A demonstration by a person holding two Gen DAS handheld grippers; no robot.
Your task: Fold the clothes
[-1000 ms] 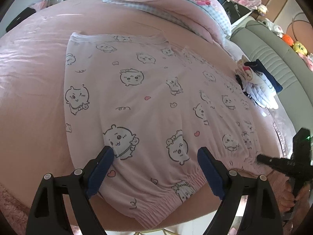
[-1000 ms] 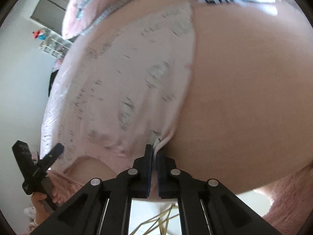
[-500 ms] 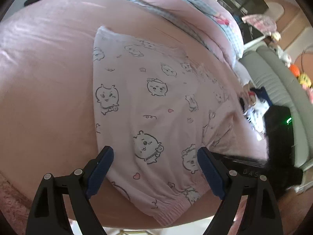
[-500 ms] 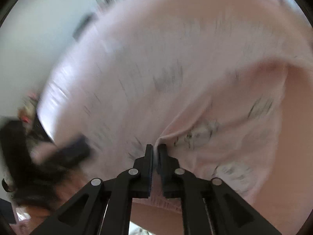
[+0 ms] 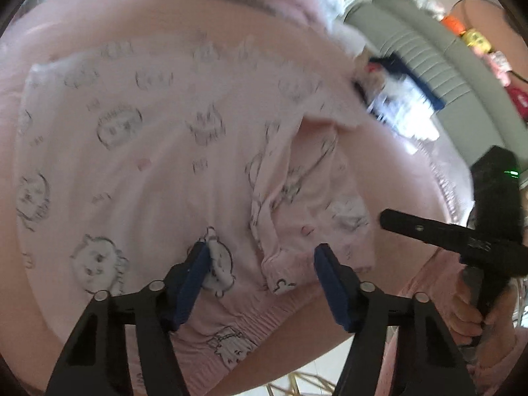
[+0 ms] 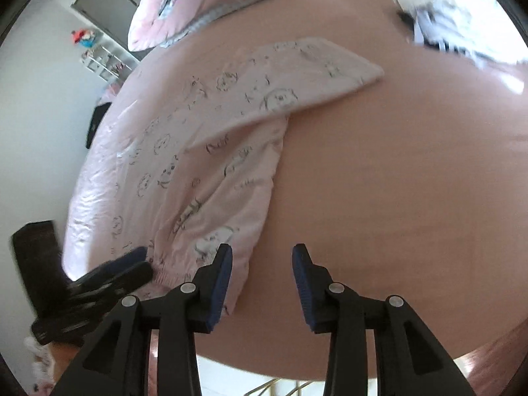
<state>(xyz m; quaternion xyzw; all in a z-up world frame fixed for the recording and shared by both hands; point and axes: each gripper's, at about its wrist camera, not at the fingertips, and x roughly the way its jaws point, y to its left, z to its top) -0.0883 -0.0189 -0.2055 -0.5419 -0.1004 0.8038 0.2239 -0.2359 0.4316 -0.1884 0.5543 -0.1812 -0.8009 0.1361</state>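
The pink printed garment lies flat on the pink bed, one side folded over onto itself. The left gripper is closing, with the folded edge between its jaws. The right gripper is opening, holding nothing, over bare bed beside the garment.

No text, label, brand or number can be read in either view: the pink garment bears only drawn cartoon faces and small hearts, and its print is blurred.
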